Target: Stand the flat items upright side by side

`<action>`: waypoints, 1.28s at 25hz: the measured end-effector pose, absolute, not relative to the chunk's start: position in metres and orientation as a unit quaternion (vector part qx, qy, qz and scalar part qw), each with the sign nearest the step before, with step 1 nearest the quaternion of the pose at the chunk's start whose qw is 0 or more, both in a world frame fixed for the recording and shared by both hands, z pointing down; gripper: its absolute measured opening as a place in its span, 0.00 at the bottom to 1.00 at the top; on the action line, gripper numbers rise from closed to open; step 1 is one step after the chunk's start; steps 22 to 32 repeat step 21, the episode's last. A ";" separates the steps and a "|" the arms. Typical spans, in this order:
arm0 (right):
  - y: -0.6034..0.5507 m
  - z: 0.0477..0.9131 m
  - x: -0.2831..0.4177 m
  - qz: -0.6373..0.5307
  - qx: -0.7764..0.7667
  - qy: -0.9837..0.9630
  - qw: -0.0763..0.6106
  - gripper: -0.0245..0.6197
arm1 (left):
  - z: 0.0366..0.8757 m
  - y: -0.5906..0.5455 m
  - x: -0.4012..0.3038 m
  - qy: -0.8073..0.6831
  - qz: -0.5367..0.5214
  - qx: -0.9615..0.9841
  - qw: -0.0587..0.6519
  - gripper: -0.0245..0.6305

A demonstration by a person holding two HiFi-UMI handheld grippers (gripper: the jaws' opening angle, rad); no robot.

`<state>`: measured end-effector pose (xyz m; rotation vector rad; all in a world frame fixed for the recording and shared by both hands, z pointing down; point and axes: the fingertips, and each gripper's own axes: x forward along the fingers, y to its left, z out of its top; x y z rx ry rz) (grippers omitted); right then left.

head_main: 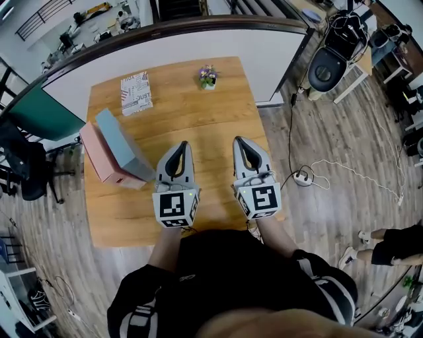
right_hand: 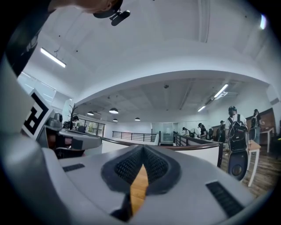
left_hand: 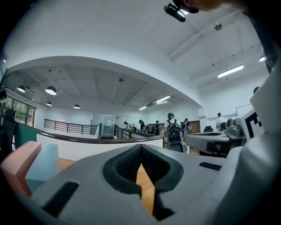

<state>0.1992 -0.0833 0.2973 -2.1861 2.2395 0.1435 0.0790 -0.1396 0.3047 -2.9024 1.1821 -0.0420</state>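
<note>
Open-plan office or lab: black office chair (head_main: pixel 26 170), cluttered desks (head_main: pixel 96 16), ceiling strip lights (left_hand: pixel 230 70), plank floor (head_main: pixel 330 138).

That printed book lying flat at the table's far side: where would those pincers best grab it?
Probably its near short edge, approached from the person's side. The printed book lies flat on the table, so only a thin edge offers a pinch, and bare wood lies before that one. The left gripper, shut at present, is nearer.
</note>
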 end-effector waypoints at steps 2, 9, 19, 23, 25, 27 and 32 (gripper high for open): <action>-0.079 0.298 0.205 0.048 -0.697 0.716 0.002 0.05 | 0.310 -0.135 0.086 0.378 -0.020 -0.926 -0.002 0.04; -0.057 0.305 0.247 0.036 -0.708 0.706 0.015 0.05 | 0.317 -0.113 0.131 0.360 -0.043 -0.932 0.012 0.04; -0.039 0.331 0.271 -0.002 -0.703 0.711 0.025 0.05 | 0.332 -0.097 0.149 0.374 -0.083 -0.924 0.013 0.04; -0.038 0.333 0.271 -0.005 -0.702 0.712 0.026 0.05 | 0.333 -0.094 0.153 0.370 -0.087 -0.925 0.014 0.04; -0.038 0.333 0.271 -0.005 -0.702 0.712 0.026 0.05 | 0.333 -0.094 0.153 0.370 -0.087 -0.925 0.014 0.04; -0.038 0.333 0.271 -0.005 -0.702 0.712 0.026 0.05 | 0.333 -0.094 0.153 0.370 -0.087 -0.925 0.014 0.04; -0.038 0.333 0.271 -0.005 -0.702 0.712 0.026 0.05 | 0.333 -0.094 0.153 0.370 -0.087 -0.925 0.014 0.04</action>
